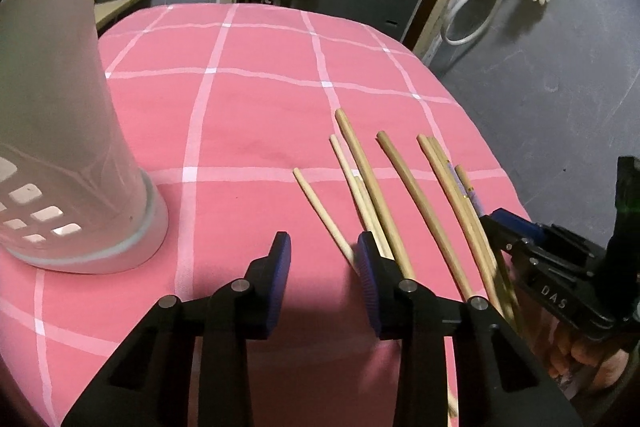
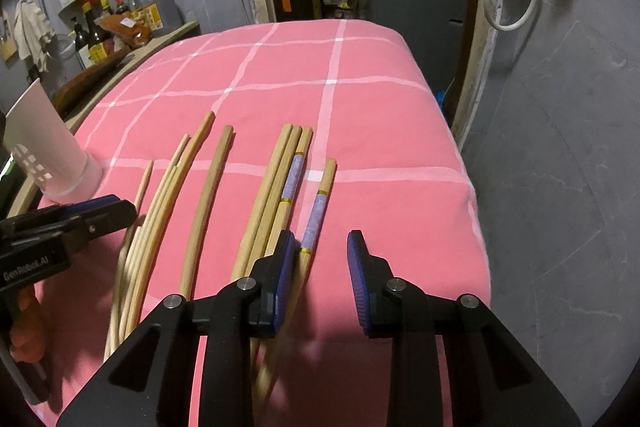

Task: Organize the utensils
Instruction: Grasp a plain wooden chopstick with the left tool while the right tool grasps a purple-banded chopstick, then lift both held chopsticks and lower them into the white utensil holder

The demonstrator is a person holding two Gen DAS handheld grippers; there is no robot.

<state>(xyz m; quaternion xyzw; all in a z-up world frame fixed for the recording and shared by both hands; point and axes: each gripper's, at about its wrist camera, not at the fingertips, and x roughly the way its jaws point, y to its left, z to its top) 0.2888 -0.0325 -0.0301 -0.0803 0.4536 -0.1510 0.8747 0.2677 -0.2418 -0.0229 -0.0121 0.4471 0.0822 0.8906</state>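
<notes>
Task barely begun. Pale wooden chopsticks (image 2: 208, 195) lie loose on pink checked worktop (image 1: 248, 115); none visible in white perforated plastic holder (image 1: 60, 147). Left gripper (image 1: 324, 259), right gripper (image 2: 322, 259) both wide, empty.

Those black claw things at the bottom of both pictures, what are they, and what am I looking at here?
They are hand-held claws, one per hand, each with a camera looking along its two fingers. One picture comes from the left claw, the other from the right claw. Both are open and hold nothing. On the pink checked tablecloth lie loose wooden chopsticks, two of them with purple bands. A white utensil holder with cut-out holes stands to the left.
</notes>
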